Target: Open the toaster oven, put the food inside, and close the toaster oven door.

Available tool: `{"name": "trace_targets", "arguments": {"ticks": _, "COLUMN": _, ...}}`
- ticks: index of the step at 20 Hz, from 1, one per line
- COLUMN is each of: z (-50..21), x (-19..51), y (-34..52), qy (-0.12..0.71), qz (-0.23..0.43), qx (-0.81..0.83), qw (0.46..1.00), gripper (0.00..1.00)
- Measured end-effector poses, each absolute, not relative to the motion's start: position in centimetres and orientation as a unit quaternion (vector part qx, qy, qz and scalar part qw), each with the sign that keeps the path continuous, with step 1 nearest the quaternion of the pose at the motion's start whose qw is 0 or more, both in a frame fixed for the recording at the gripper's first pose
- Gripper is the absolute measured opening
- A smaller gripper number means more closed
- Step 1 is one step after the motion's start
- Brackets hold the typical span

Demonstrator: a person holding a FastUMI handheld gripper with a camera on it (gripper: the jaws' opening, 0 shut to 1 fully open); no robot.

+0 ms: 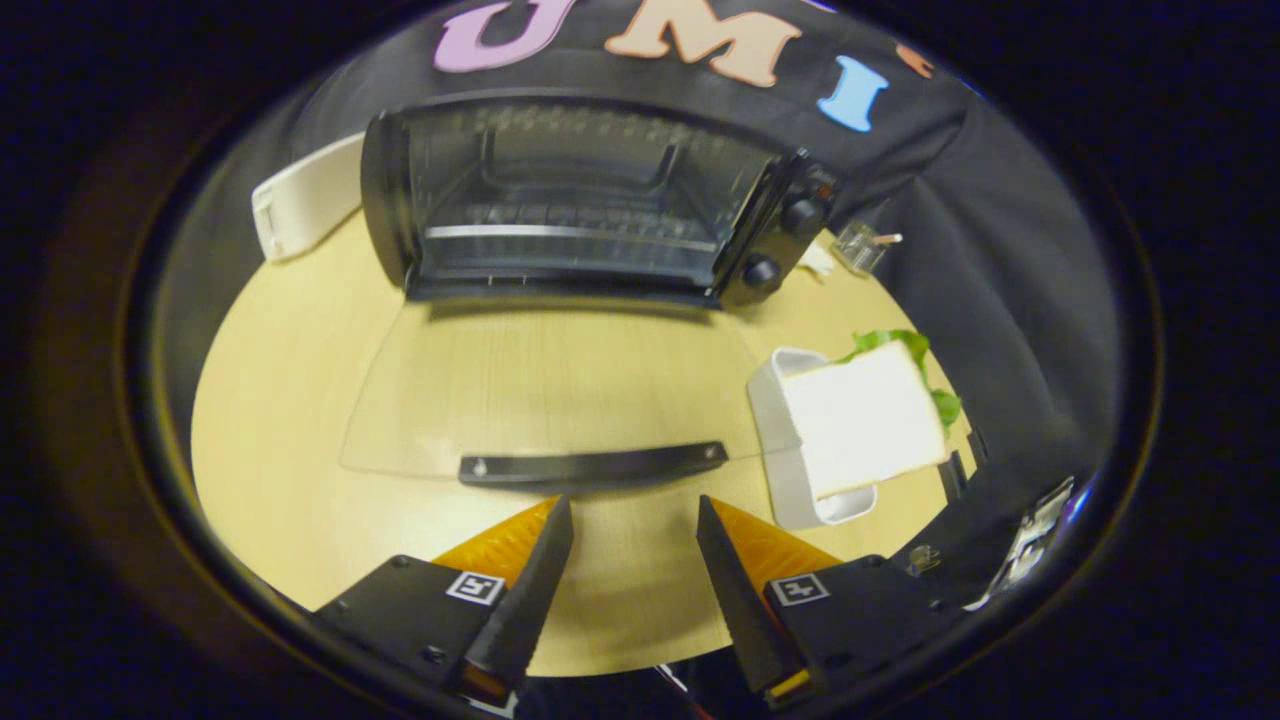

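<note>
Wooden table below; my gripper hangs spread wide, holding nothing, just near of the open door's handle.

Table bears toaster oven, dish

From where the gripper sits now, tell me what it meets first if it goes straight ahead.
The open gripper likely meets the door handle just ahead of its fingers, on the lowered glass door; depth is unclear.
</note>
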State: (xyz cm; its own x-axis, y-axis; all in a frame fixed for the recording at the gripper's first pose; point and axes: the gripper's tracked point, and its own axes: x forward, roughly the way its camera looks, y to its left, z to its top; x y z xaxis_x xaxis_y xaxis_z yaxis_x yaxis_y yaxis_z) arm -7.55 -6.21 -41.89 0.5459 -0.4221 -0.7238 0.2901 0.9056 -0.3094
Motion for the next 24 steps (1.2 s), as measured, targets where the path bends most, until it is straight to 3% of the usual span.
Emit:
{"name": "trace_targets", "arguments": {"ticks": 9, "z": -42.2, "x": -8.5, "y": -5.4, "qy": 0.436, "qz": -0.222, "qx": -0.045, "qw": 0.871, "gripper": 0.81}}
{"name": "trace_targets", "arguments": {"ticks": 16, "z": -34.5, "x": -10.3, "y": -6.1, "qy": 0.344, "qz": -0.302, "qx": 0.023, "qw": 0.889, "gripper": 0.81}}
{"name": "trace_targets", "arguments": {"ticks": 24, "z": -26.6, "x": -9.6, "y": -13.3, "qy": 0.259, "qz": -0.337, "qx": 0.052, "qw": 0.903, "gripper": 0.81}}
